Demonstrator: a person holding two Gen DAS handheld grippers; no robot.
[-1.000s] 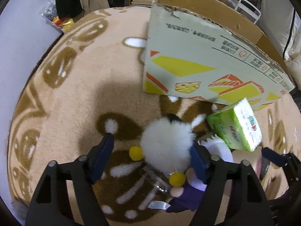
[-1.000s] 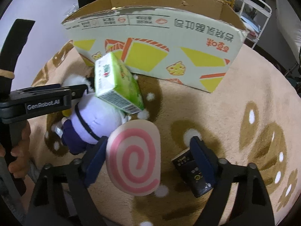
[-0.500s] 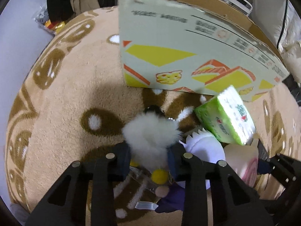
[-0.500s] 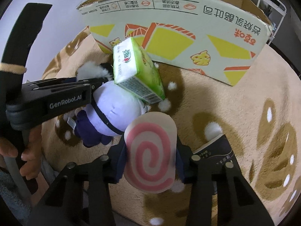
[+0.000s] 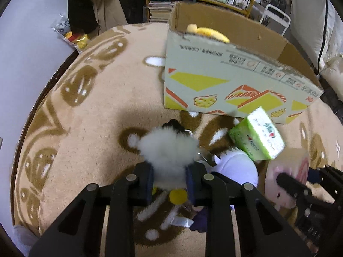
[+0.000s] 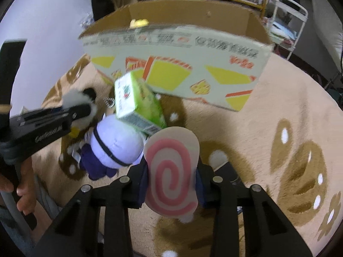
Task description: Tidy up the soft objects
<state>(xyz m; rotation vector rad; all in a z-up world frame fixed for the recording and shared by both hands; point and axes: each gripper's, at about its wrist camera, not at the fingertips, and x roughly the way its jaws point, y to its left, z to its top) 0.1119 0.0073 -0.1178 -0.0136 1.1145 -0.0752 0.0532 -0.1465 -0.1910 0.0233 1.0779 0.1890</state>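
Note:
My left gripper (image 5: 169, 181) is shut on a fluffy white plush (image 5: 168, 147) with yellow feet and holds it above the rug. My right gripper (image 6: 171, 181) is shut on a white cushion with a pink spiral (image 6: 171, 169), lifted off the rug; it also shows in the left wrist view (image 5: 287, 177). A purple-and-white plush doll (image 6: 115, 147) lies on the rug between them, with a green tissue pack (image 6: 137, 105) leaning on it. An open cardboard box (image 5: 235, 79) stands beyond, with a yellow plush (image 5: 208, 32) inside.
A beige and brown patterned rug (image 5: 85, 111) covers the floor. A dark small box (image 6: 233, 171) lies under the right gripper, mostly hidden. Shelves, hanging clothes and a white rack (image 6: 287, 15) stand behind the cardboard box. A snack bag (image 5: 72, 36) lies at the rug's far left edge.
Both grippers closed, the left on the white plush and the right on the spiral cushion, and both have risen, so the inside of the box now shows.

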